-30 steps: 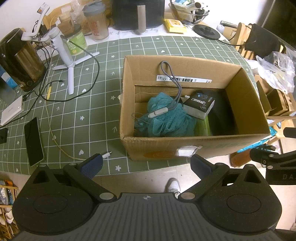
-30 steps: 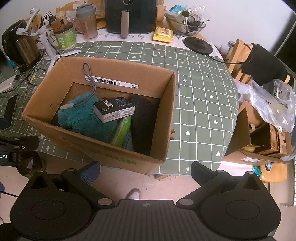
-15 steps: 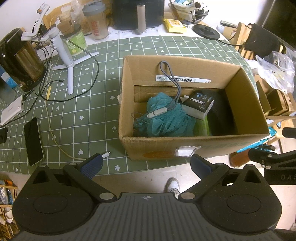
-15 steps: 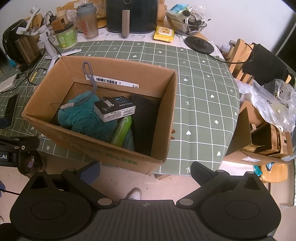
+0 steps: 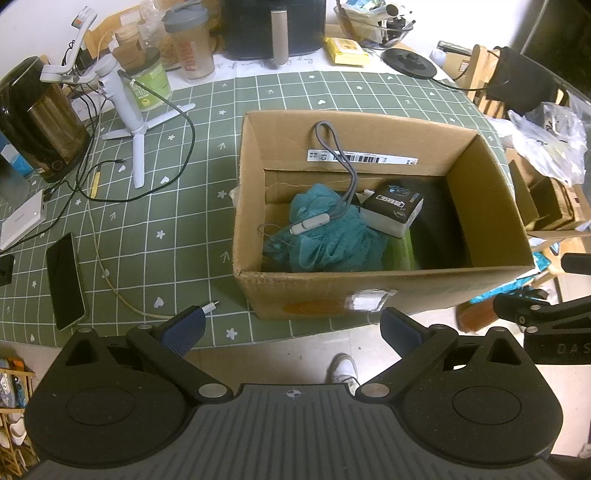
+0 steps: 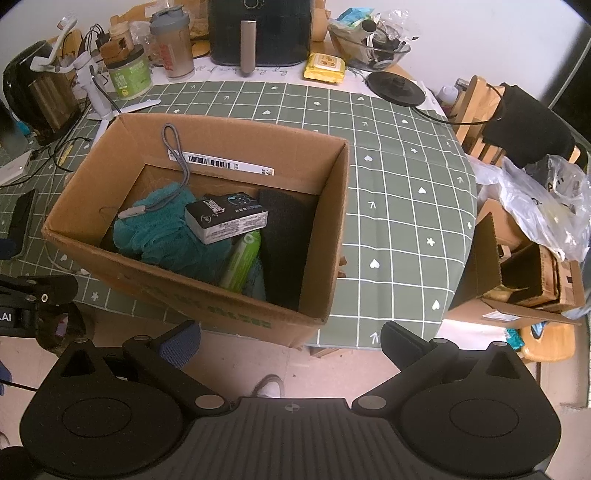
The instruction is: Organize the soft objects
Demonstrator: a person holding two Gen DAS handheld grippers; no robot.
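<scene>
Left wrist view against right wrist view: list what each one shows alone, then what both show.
Only the left wrist view shows the loose white cable plug on the green checked tablecloth and the white torn label on the brown cardboard box.

Only the right wrist view shows the lime-green tube clearly, plus the second open cardboard box at the right.

Both show the teal mesh bath pouf, the black-and-white small carton, the grey cord loop, and an open claw, left and right.

A black phone (image 5: 65, 282) lay at 9 o'clock on the counter (image 5: 155, 236); a kettle (image 5: 37, 122) stood at 10, an air fryer (image 5: 275, 27) at 12.
</scene>
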